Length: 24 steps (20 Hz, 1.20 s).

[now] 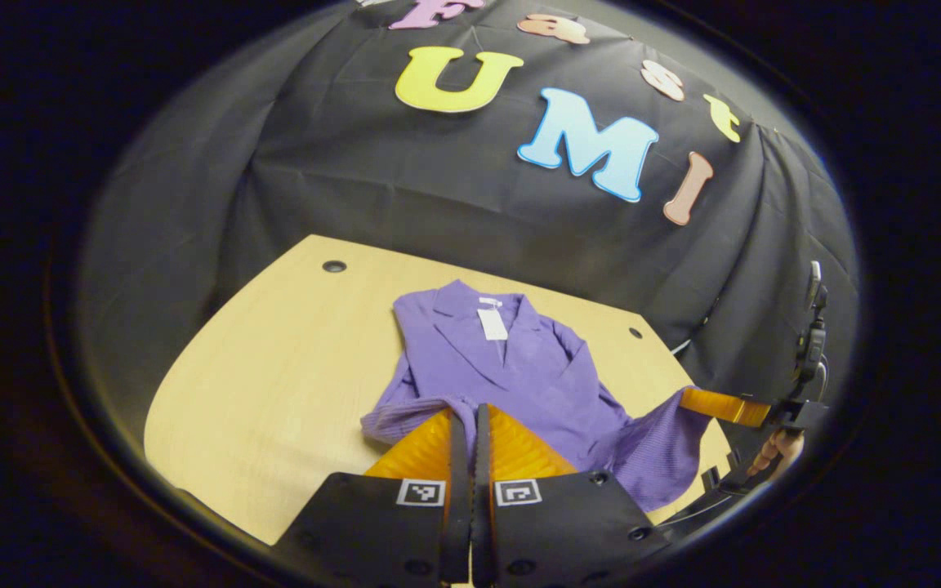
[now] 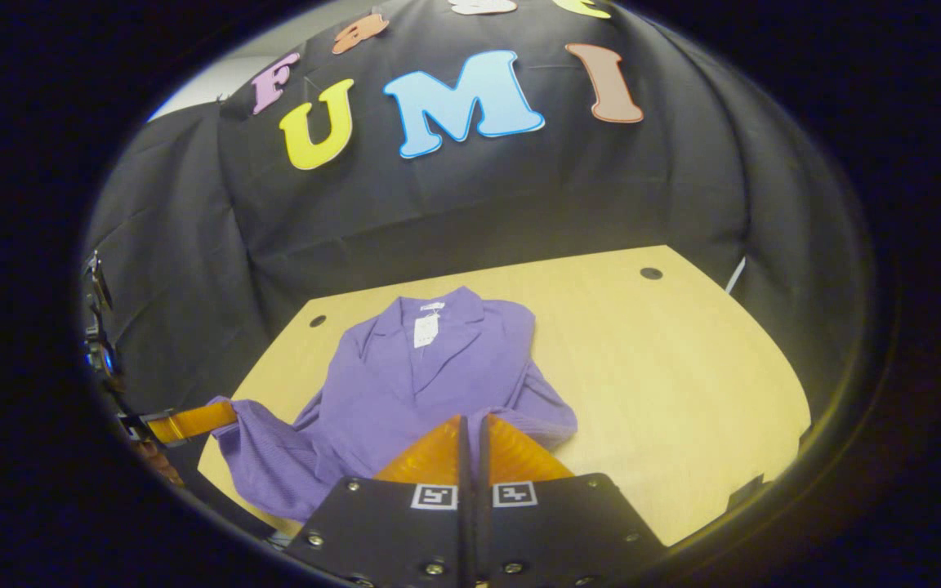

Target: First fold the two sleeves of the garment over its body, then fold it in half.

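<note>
Left gripper view: purple garment flat on the wooden bench, collar toward the black cloth wall, white tag at the neck; left tongs pressed together, pinching a sleeve cuff at the near hem; farther right, right tongs pinching the other sleeve at the bench edge, a hand behind. Right gripper view: same garment left of centre on the bench; right tongs pressed together on purple cloth; left tongs pinching a sleeve at far left.
</note>
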### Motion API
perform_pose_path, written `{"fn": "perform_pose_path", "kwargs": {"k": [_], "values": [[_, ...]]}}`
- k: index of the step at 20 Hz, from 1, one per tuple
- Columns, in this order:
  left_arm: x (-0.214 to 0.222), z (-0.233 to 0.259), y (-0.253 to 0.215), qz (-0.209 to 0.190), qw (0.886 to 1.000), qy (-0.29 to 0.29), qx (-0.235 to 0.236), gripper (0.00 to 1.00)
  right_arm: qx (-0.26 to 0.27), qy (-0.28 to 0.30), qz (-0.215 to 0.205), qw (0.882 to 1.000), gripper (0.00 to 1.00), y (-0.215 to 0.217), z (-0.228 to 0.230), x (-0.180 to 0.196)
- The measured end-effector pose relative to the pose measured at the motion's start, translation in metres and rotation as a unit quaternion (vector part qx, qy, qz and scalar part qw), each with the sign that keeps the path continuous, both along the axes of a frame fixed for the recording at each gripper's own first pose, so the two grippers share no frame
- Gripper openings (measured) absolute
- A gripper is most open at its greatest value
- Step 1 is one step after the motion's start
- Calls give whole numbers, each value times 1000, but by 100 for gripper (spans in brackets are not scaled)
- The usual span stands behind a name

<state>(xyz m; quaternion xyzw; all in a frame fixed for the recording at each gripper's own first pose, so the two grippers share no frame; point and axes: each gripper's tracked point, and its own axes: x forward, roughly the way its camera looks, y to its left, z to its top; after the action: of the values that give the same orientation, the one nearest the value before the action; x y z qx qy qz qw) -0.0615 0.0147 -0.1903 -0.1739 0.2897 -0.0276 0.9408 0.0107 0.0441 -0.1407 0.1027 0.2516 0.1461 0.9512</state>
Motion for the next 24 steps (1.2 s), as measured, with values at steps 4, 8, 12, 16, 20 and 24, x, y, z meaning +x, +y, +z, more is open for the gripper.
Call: {"fn": "perform_pose_path", "kwargs": {"k": [4, 8, 12, 16, 20, 24], "values": [[53, 18, 11, 18, 1000, -20, 2, 7, 25, -20, 4, 999, 1, 3, 27, 44], [107, 31, 29, 42, 998, -38, 14, 8, 35, -44, 6, 998, 1, 2, 54, 96], [163, 33, 47, 64, 995, -55, 43, 7, 43, -55, 4, 998, 1, 0, 64, 157], [218, 19, 65, 96, 991, -57, 67, 8, 46, -52, 3, 998, 1, -3, 55, 221], [258, -17, 81, 114, 988, -41, 92, 7, 45, -35, 5, 998, 1, 0, 28, 273], [289, -52, 71, 86, 987, -23, 133, 8, 27, -12, 10, 1000, 1, 5, -9, 303]]}}
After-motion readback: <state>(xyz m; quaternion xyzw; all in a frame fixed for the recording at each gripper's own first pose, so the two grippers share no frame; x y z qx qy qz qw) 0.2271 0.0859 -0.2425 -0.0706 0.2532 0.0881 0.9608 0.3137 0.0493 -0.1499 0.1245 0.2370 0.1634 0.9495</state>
